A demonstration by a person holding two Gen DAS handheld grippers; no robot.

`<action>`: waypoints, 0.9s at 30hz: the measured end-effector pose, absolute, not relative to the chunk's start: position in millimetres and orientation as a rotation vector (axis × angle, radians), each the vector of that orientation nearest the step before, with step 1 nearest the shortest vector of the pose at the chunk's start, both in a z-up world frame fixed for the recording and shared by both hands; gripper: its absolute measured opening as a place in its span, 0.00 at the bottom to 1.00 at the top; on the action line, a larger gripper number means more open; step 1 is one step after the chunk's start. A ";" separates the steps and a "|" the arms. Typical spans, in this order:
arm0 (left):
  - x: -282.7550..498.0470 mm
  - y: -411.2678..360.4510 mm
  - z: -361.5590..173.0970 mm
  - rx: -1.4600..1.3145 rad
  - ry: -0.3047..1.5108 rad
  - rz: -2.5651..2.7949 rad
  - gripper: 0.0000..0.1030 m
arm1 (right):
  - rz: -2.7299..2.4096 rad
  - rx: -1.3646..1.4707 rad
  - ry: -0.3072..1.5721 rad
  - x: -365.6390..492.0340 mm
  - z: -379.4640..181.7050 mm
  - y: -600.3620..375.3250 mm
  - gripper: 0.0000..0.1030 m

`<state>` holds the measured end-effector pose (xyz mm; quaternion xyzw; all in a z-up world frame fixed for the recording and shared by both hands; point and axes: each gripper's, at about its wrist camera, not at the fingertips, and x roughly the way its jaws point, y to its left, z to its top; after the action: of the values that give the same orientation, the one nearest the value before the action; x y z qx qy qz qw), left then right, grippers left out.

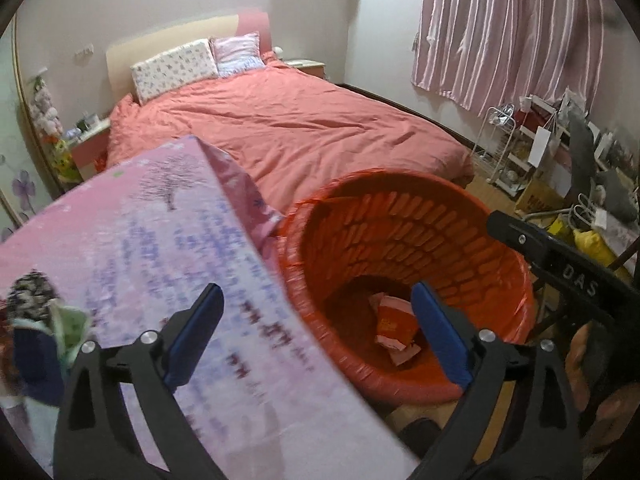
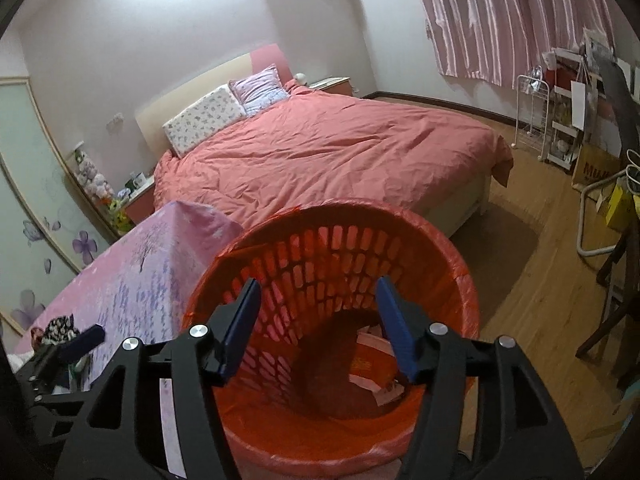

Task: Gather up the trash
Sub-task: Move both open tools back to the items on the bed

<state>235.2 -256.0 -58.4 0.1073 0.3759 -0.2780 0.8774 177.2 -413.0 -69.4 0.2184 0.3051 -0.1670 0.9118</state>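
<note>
An orange slotted bin (image 1: pixel 400 232) lined with a red bag stands on the floor beside a table under a pink-lilac cloth (image 1: pixel 160 220). A red and white packet (image 1: pixel 394 324) lies at the bin's bottom. My left gripper (image 1: pixel 316 292) is open and holds nothing; it hangs over the table edge and the bin's near rim. In the right wrist view my right gripper (image 2: pixel 317 282) is open and empty above the bin (image 2: pixel 320 248), with the packet (image 2: pixel 372 364) below its right finger. A crumpled green-white wrapper and dark patterned stuff (image 1: pixel 44 316) lie on the table at far left.
A bed with a salmon cover (image 2: pixel 328 152) fills the room behind the bin. At the right stand a white wire rack (image 2: pixel 530 116), a cardboard box (image 2: pixel 592 168), a dark chair (image 2: pixel 616 320) and mixed clutter. Striped pink curtains (image 1: pixel 512 24) hang on the far wall. Wooden floor (image 2: pixel 528 280) shows right of the bin.
</note>
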 end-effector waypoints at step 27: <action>212.2 80.1 -20.6 -0.084 0.737 -0.059 0.91 | 0.166 0.237 0.724 216.0 -34.0 -159.5 0.66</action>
<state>212.2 80.1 -20.6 -0.0411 0.3599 -0.0287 0.9316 216.0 -159.5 -34.0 0.1154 0.3528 0.0809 0.9250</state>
